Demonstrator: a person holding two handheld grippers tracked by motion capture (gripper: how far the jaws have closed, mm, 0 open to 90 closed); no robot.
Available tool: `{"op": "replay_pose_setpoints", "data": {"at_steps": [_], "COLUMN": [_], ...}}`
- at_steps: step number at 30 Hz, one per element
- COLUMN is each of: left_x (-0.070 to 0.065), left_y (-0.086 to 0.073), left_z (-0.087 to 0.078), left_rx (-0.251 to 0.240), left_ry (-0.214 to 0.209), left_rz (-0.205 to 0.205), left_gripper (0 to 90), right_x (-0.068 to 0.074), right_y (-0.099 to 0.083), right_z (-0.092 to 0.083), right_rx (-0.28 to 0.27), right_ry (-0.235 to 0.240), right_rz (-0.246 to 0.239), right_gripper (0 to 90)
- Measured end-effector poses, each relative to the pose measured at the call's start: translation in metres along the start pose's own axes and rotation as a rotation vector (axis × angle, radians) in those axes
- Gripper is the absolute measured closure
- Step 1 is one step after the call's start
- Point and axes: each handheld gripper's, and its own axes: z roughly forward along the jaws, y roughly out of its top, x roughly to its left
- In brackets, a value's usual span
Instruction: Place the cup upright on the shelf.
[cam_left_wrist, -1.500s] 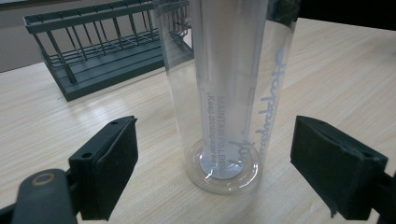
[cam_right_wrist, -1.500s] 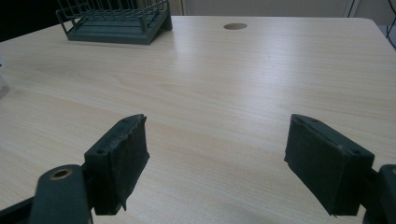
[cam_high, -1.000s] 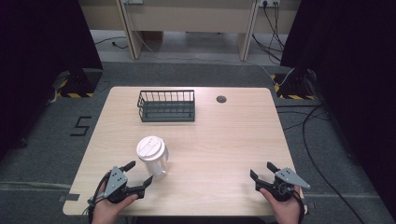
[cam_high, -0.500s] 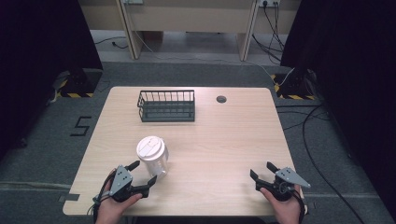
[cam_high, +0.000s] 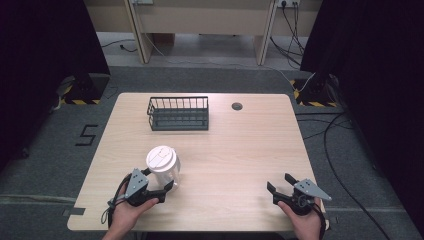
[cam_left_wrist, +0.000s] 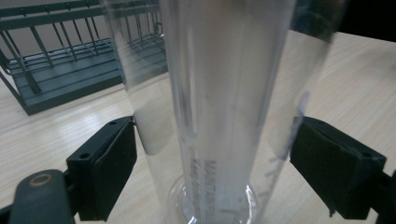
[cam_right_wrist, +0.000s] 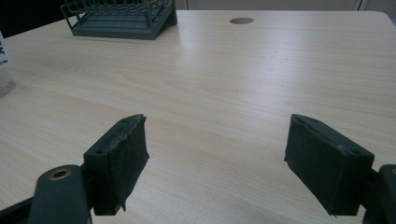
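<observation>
A clear plastic cup (cam_high: 162, 165) with a white lid is standing upright on the pale wooden worktop (cam_high: 240, 150), near its front left. The left tongs (cam_high: 159, 183) are reaching around its lower part with the jaws apart, one pad (cam_left_wrist: 106, 165) on each side and not clamped. The right tongs (cam_high: 280, 183) are hovering wide apart over bare wood at the front right. A dark wire basket (cam_high: 178, 113) is sitting farther back.

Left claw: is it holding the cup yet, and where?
Not clearly. The left claw brackets the cup low on its sides, pads at the walls; a closed grip cannot be told.
</observation>
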Motion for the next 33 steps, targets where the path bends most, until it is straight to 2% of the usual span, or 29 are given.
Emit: {"op": "replay_pose_setpoints", "data": {"at_steps": [1,6,12,19,23,26,33], "left_x": [0.002,0.001,0.002,0.002,-0.001,-0.003,-0.003], "left_y": [0.002,0.003,0.002,0.005,0.010,0.015,0.026], "left_z": [0.003,0.008,0.007,0.006,0.005,0.004,0.008], "left_rx": [-0.007,-0.017,-0.029,-0.012,-0.020,-0.031,-0.042], "left_ry": [-0.006,-0.009,-0.008,-0.007,-0.013,-0.010,-0.010], "left_rz": [0.024,0.052,0.009,0.021,0.021,0.039,0.030], "left_gripper": [14.2,14.6,16.9,17.4,17.4,17.4,17.4], "right_x": [0.000,0.001,0.001,0.001,0.001,0.001,0.001], "right_y": [0.000,0.000,0.000,0.000,0.000,0.000,0.000], "right_z": [0.000,0.000,0.001,0.001,0.001,0.001,0.001], "right_rx": [0.001,0.001,0.006,0.008,0.007,0.007,0.007], "right_ry": [0.001,0.001,0.007,0.008,0.010,0.011,0.011], "right_rz": [-0.001,-0.011,0.002,-0.004,-0.004,-0.003,0.001], "right_gripper": [21.3,21.3,21.3,21.3,21.2,21.2,21.2]}}
